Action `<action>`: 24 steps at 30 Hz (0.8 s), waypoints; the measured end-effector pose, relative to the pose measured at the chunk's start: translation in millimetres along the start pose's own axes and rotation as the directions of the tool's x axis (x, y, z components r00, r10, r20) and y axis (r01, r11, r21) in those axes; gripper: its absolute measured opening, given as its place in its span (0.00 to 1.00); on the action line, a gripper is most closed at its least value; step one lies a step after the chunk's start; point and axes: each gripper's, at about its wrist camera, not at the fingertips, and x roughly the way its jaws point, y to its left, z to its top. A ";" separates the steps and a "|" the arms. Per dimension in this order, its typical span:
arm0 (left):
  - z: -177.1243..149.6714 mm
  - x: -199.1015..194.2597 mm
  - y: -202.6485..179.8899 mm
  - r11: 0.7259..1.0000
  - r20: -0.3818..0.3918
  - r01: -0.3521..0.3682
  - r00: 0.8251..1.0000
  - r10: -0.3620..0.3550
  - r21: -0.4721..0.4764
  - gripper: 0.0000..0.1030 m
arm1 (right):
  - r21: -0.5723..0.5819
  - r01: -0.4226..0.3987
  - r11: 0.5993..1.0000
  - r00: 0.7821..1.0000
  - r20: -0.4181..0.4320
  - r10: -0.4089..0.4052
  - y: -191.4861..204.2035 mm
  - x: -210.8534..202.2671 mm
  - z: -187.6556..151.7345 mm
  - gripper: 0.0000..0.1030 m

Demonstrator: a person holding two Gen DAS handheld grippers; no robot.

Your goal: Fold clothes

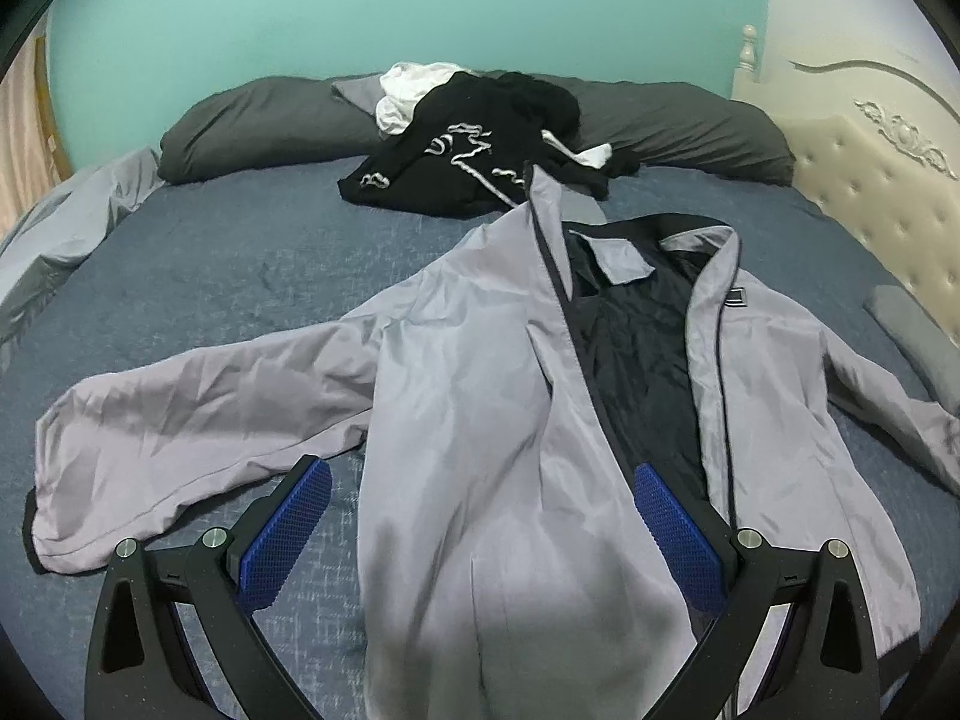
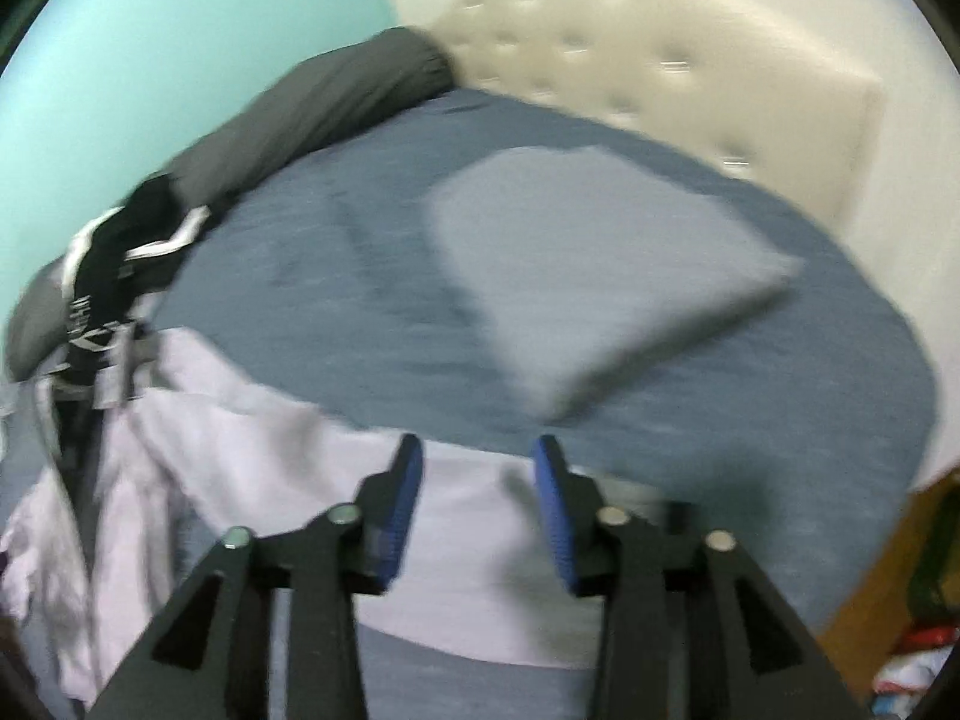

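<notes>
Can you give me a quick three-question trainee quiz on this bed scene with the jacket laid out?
1. True or false: the light grey shiny zip jacket lies spread open on the blue bedsheet, dark lining showing.
2. What lies behind the jacket's collar, nearer the dark grey pillows? A) a red towel B) a heap of black clothes with white trim C) a pair of shoes
3. Fill in: in its own wrist view, the left gripper has its blue-padded jaws standing ____ over the jacket's front panel.

Key: 1 true. 2 B. 3 open; the pads grip no cloth. In the blurred right wrist view, the right gripper also shows a gap between its pads.
</notes>
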 end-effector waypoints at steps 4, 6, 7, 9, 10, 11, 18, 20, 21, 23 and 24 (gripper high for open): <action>4.5 22.7 3.5 1.000 -0.018 0.013 1.000 -0.013 -0.009 1.00 | -0.059 -0.146 0.987 0.988 -0.056 0.143 83.7 40.9 10.0 0.46; 7.4 32.3 5.5 1.000 -0.022 0.019 1.000 -0.019 -0.011 1.00 | -0.072 -0.211 0.975 0.975 -0.084 0.205 118.9 58.5 10.5 0.46; 8.8 36.7 6.3 1.000 -0.025 0.024 0.999 -0.024 -0.014 1.00 | -0.080 -0.246 0.966 0.966 -0.100 0.237 142.1 71.2 13.7 0.47; 11.5 45.5 7.9 0.999 -0.028 0.036 0.999 -0.037 -0.023 1.00 | -0.097 -0.284 0.954 0.955 -0.122 0.272 174.9 89.6 18.3 0.51; 12.8 50.1 8.8 0.999 -0.030 0.042 0.999 -0.043 -0.029 1.00 | -0.103 -0.305 0.947 0.948 -0.134 0.290 190.8 98.9 19.9 0.52; 13.7 53.0 9.0 0.998 -0.029 0.046 0.998 -0.047 -0.031 1.00 | -0.108 -0.326 0.939 0.940 -0.147 0.309 206.9 108.4 21.4 0.52; 17.8 62.1 8.7 0.996 -0.014 0.070 0.997 -0.071 -0.048 1.00 | -0.068 -0.417 0.906 0.897 -0.191 0.399 289.7 168.0 32.9 0.59; 18.1 62.4 8.9 0.996 -0.005 0.073 0.997 -0.074 -0.053 1.00 | -0.042 -0.428 0.903 0.892 -0.184 0.414 302.7 179.4 37.7 0.61; 18.4 63.6 9.5 0.996 -0.007 0.076 0.997 -0.076 -0.054 1.00 | -0.031 -0.437 0.899 0.887 -0.181 0.425 306.6 184.0 40.1 0.63; 19.1 66.2 11.7 0.995 -0.013 0.082 0.996 -0.083 -0.057 1.00 | -0.017 -0.438 0.899 0.885 -0.183 0.428 319.0 194.9 46.4 0.65; 19.2 66.4 14.4 0.994 -0.011 0.082 0.996 -0.083 -0.066 1.00 | -0.010 -0.436 0.900 0.885 -0.184 0.427 325.6 200.5 49.6 0.65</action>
